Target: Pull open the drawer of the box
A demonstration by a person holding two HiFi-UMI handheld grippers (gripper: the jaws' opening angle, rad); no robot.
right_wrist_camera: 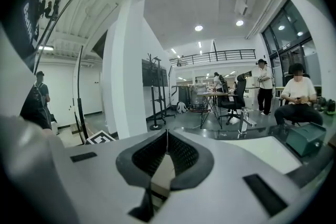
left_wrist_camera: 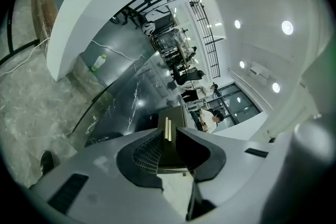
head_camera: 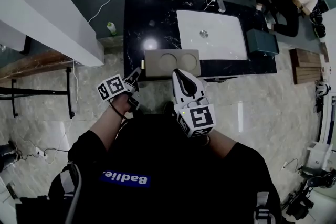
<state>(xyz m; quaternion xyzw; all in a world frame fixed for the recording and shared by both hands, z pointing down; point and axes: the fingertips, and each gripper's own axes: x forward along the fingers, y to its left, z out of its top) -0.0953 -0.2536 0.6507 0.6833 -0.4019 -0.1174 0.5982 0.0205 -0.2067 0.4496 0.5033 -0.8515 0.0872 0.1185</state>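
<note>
Black countertop (head_camera: 142, 18): left gripper (head_camera: 135, 75) jaws apart near drawer handle (left_wrist_camera: 168, 128)

Head view down; 2 gripper views low; counter (head_camera: 142, 18) shared.

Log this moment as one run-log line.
left claw open astride drawer handle | right claw shut, empty | box on counter beside sink, looks shut

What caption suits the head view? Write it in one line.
Left gripper, open, lines up on the handle of the box on the dark counter; right gripper shut.
</note>
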